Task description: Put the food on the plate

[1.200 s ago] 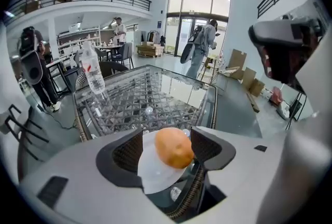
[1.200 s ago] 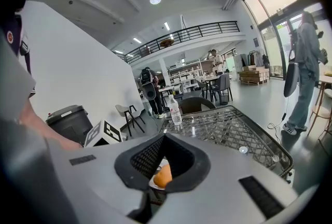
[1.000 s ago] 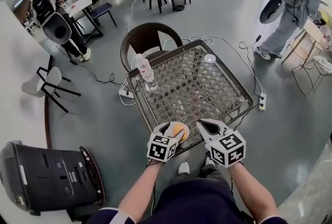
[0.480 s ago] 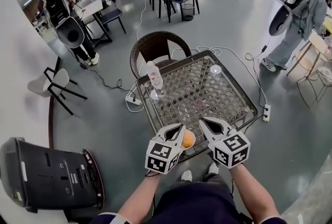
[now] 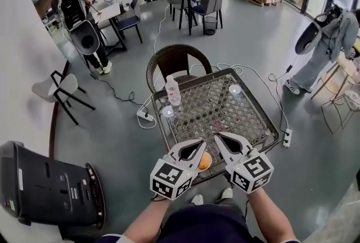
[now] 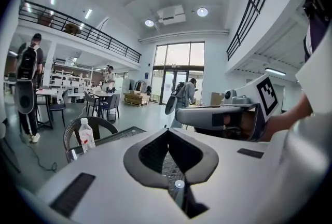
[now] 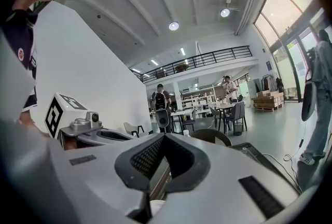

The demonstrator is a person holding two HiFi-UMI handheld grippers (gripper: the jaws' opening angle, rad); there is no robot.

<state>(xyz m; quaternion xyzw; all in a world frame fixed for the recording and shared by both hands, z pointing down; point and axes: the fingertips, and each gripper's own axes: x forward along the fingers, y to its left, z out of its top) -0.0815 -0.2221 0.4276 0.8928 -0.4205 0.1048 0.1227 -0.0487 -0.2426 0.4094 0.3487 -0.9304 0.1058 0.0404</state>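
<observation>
Two grippers hover over the six o'clock edge of the table in the head view. The left gripper and right gripper are both pinched together and carrying nothing. The orange food sits on the lattice right between them, untouched. Off at ten o'clock stands a bottle with a small round dish just beside it. A second dish waits at one o'clock, and I can't tell which one the food is meant for.

Left gripper view now: tips meet, and only weave shows through the gap.

Right gripper view: same story, closed and empty.

So, I'd say open one pair wide first and drop a jaw either side of that round piece. Then close gently, because it looks ready to roll and the edge is near.
</observation>
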